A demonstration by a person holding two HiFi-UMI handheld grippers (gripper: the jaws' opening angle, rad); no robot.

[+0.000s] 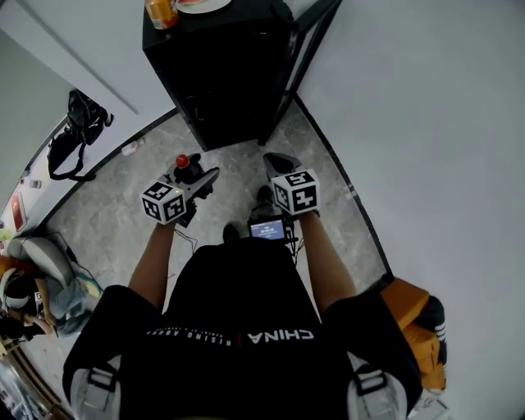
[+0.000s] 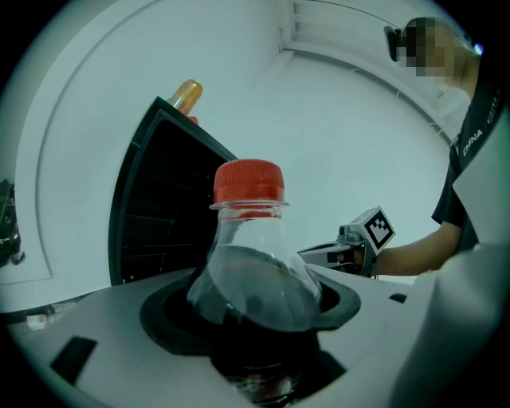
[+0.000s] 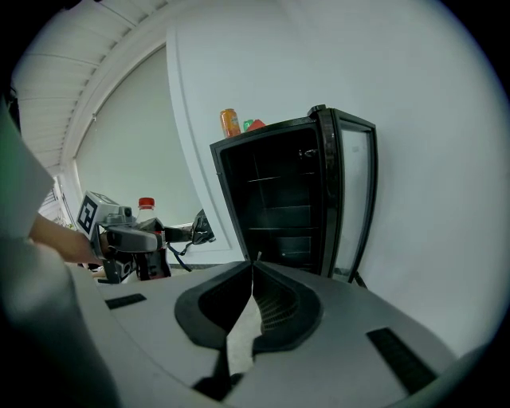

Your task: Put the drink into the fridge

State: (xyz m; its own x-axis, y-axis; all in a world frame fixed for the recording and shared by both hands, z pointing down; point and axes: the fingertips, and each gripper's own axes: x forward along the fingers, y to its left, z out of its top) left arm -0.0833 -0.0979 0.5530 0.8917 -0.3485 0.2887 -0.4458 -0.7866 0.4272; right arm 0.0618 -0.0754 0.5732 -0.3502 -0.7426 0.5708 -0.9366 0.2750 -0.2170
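Observation:
The drink is a clear bottle (image 2: 253, 279) of dark cola with a red cap (image 1: 182, 161). It stands upright between the jaws of my left gripper (image 1: 195, 174), which is shut on its body. The right gripper view also shows this gripper and bottle (image 3: 146, 209) at the left. My right gripper (image 3: 253, 263) is shut with nothing in it and is held level with the left one (image 1: 277, 166). Ahead stands the black fridge (image 1: 221, 74), its glass door (image 3: 355, 199) swung open to the right. Dark shelves (image 3: 275, 207) show inside.
An orange bottle (image 1: 162, 11) and other items stand on top of the fridge. A black bag (image 1: 70, 135) lies by the left wall, and an orange bag (image 1: 418, 320) sits behind me at the right. White walls close in at the right and behind the fridge.

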